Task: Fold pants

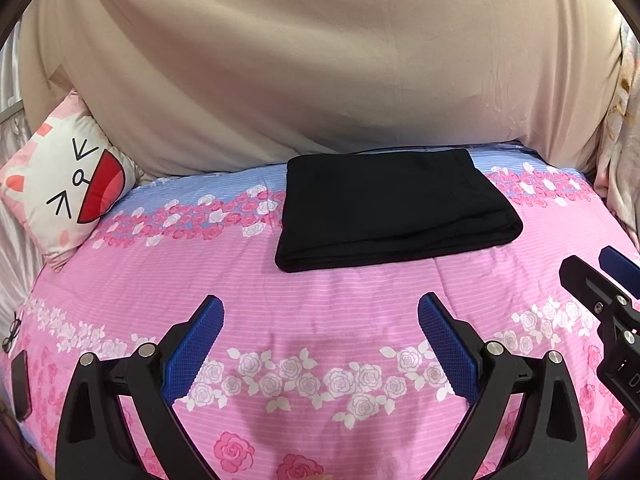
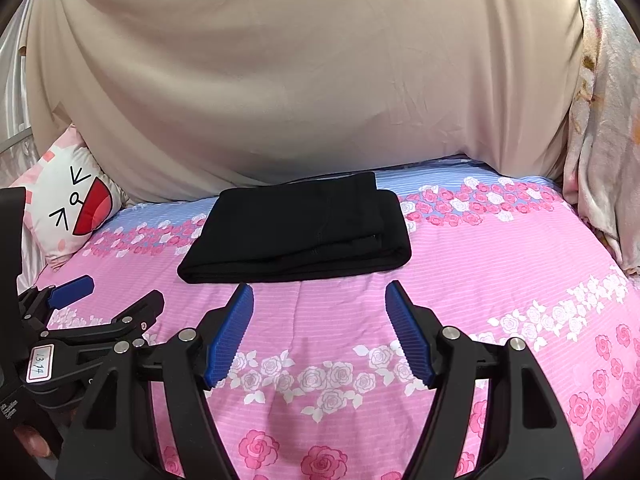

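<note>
A: Left wrist view?
B: Left gripper jaws spread wide, nothing between them, hovering over the pink floral bedspread. Black pants lie folded into a flat rectangle further up the bed, apart from the pads. Cat cushion at the left, beige sheet behind. Right gripper's tip pokes in at the right edge.

A: Right wrist view?
B: Right gripper also spread, empty, fingertips near the pants' front edge, not touching. Left gripper visible lower left, jaws apart.
</note>
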Tool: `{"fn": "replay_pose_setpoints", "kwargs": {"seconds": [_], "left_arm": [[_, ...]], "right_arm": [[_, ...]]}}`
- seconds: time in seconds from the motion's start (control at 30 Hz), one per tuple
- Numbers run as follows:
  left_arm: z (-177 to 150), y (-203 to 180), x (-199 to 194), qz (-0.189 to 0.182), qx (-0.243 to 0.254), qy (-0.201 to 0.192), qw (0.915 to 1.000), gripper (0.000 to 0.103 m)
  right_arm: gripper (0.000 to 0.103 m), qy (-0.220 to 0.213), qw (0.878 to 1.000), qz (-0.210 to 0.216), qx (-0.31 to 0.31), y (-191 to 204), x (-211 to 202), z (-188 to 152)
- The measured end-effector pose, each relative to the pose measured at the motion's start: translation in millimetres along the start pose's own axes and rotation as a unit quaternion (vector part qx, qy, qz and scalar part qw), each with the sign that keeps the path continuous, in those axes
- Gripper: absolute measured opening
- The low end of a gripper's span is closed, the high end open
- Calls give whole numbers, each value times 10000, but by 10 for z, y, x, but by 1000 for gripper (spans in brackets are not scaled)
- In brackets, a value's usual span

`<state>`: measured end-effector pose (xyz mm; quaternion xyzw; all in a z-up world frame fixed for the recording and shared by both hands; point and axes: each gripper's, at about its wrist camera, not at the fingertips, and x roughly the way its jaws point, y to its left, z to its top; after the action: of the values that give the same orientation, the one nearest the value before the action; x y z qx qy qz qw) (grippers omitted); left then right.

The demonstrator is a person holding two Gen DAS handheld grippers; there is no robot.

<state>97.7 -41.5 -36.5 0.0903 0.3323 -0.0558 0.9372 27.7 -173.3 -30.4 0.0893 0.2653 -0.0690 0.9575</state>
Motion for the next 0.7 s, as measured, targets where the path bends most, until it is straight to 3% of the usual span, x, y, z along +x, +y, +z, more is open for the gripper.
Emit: {"fn": "replay_pose_setpoints", "kwargs": {"seconds": [0.17,0.4,0.6,0.7], "left_arm": [[4,2,32,-98,-19,63,9999,96],[-16,-46,49,162,68,-177,9997,96],[-8,-21,53,307,52,-80,9995,94],[-50,-14,-21,62,68,-7,10000,95]], "right_arm": [[67,1,10000,4,-4,4,1,0],[67,22,10000,-9,12,1,-4,-14],[67,29,10000,-39,16,-57,-58,-32],[70,22,10000,-74,11,-87,-107,-52]]}}
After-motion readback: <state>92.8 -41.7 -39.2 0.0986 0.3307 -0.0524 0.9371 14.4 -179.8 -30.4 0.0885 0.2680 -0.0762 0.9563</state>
